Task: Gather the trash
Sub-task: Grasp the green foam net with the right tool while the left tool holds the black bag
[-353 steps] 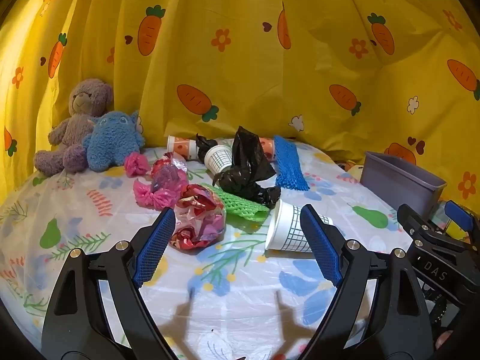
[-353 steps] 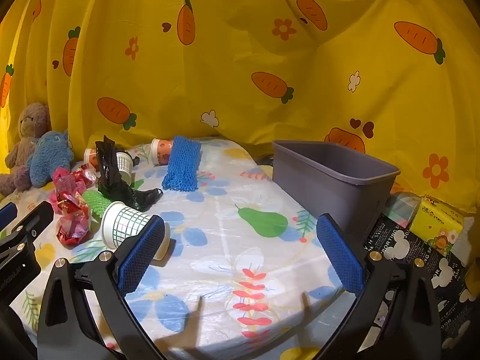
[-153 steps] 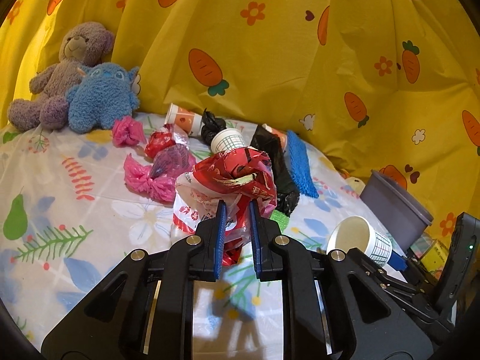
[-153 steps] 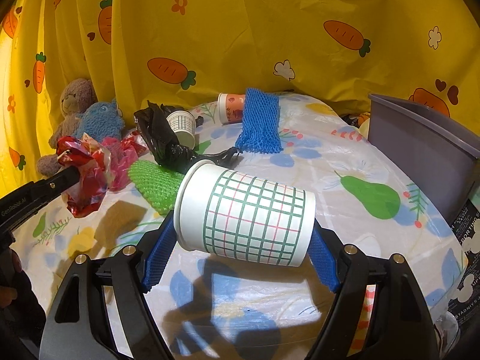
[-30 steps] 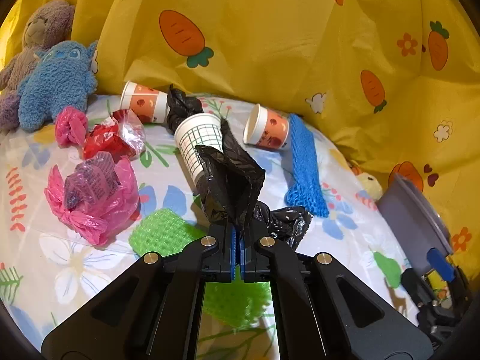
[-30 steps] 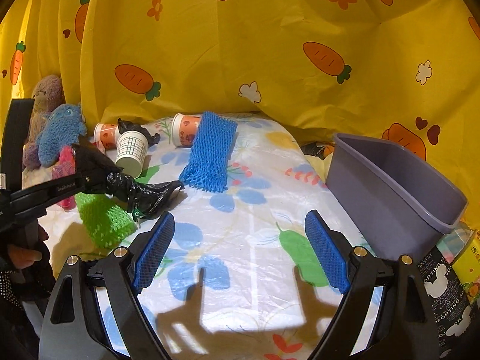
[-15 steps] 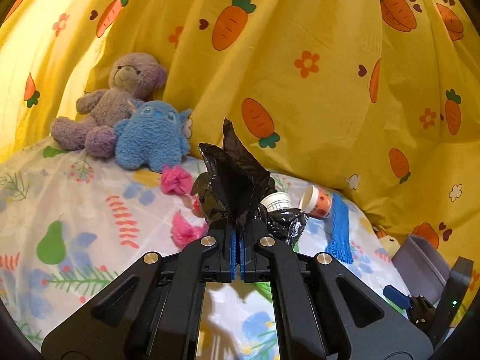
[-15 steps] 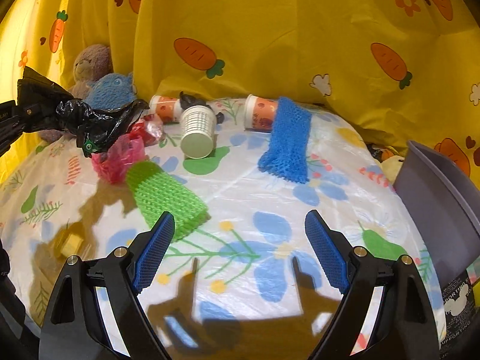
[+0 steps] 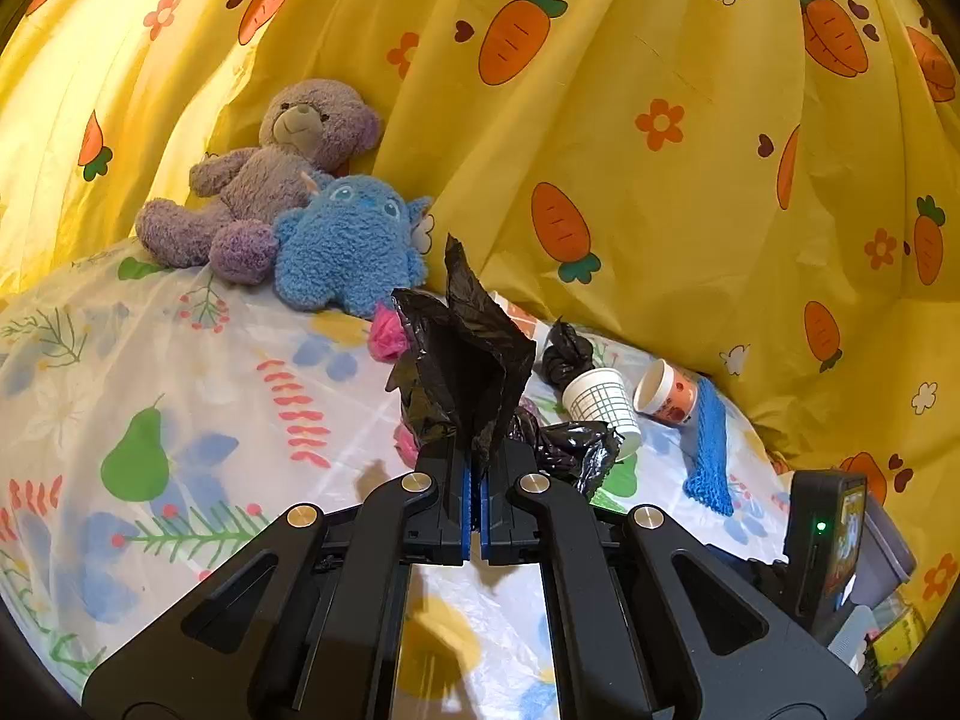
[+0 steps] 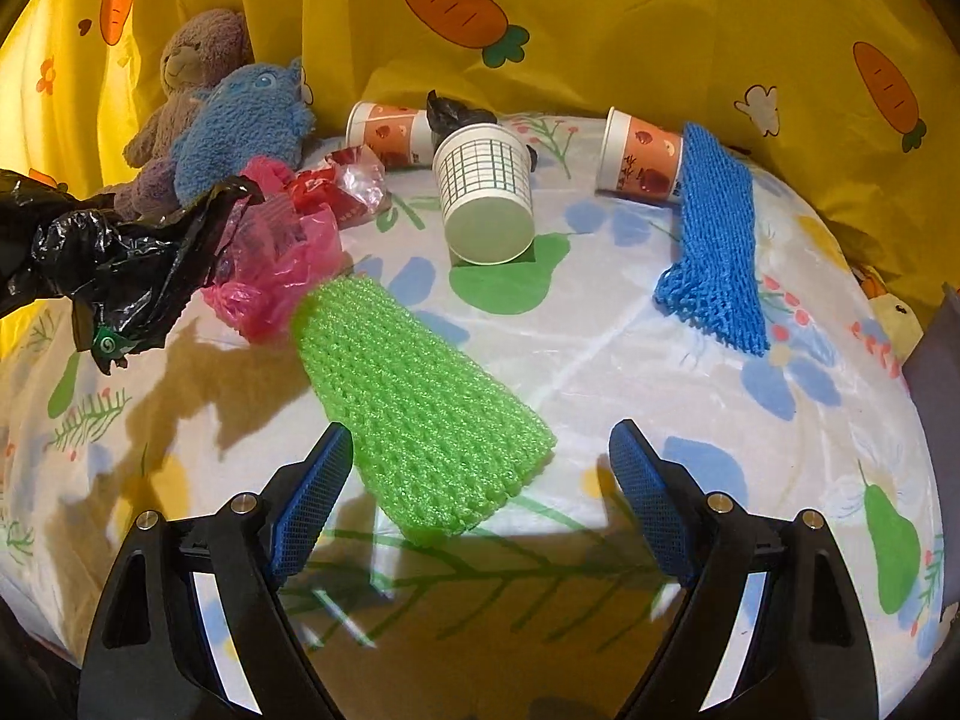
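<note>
My left gripper [image 9: 478, 474] is shut on a crumpled black plastic bag [image 9: 468, 366], which it holds up off the bed. The right wrist view catches the same black bag [image 10: 120, 264] hanging at the far left. My right gripper [image 10: 480, 468] hovers low over the near end of a green foam net [image 10: 420, 408]; its jaws stand wide, are closing, and the net's end lies between them, untouched by the pads. Further back lie a pink plastic bag [image 10: 276, 264], a red wrapper [image 10: 336, 186], a grid-pattern paper cup [image 10: 486, 192], two orange cups [image 10: 642, 156] and a blue foam net [image 10: 714, 228].
A purple teddy bear [image 9: 270, 174] and a blue plush toy [image 9: 348, 246] sit against the yellow carrot curtain [image 9: 660, 120]. A small black knotted bag [image 10: 450, 111] lies behind the cups. The grey bin [image 10: 936, 348] shows at the right edge. The bed sheet [image 10: 660, 408] has printed fruit and flowers.
The right gripper has dropped and moved closer to the green net, its jaws narrowing slightly. The left gripper has barely moved, the black bag still in it.
</note>
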